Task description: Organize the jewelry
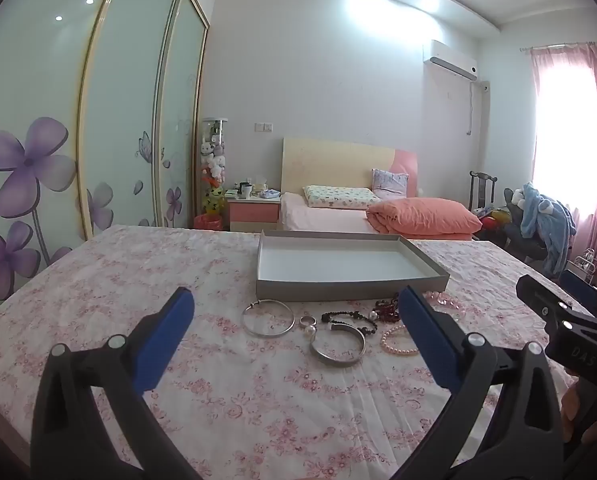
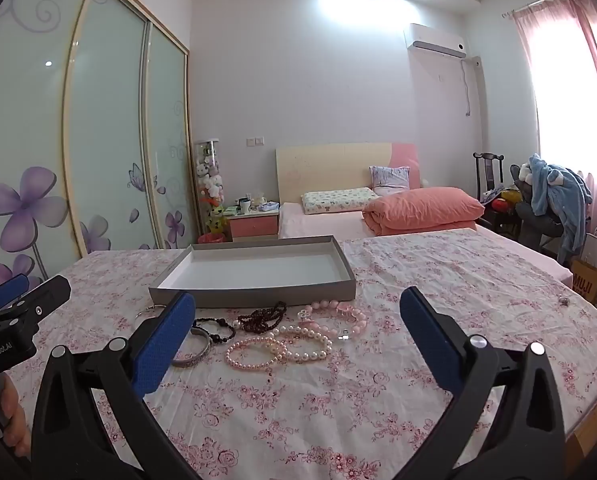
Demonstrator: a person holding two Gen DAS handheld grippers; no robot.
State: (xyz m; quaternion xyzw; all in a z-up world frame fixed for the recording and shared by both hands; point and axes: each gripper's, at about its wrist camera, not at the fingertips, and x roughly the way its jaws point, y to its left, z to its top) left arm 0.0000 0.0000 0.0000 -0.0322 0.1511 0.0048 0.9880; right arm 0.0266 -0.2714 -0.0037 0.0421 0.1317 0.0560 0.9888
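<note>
Left claw (image 1: 296,330) fills lower frame of its view, jaws spread wide, nothing btwn them; right claw (image 2: 297,336) likewise wide open & empty. Jewelry lies mid-frame on the floral-cloth counter (image 2: 438,280), just in front of the empty grey tray (image 1: 338,292). Silver hoop bangle (image 1: 267,318) & open cuff (image 1: 338,348) look stiff, light, prob slippery: pinch across the band. Small ring (image 1: 307,321) is fiddly. Pink pearl bracelets (image 2: 254,354) & dark bead strand (image 2: 262,316) are limp, will dangle; take mid-loop, lift slow to avoid snagging neighbours.
</note>
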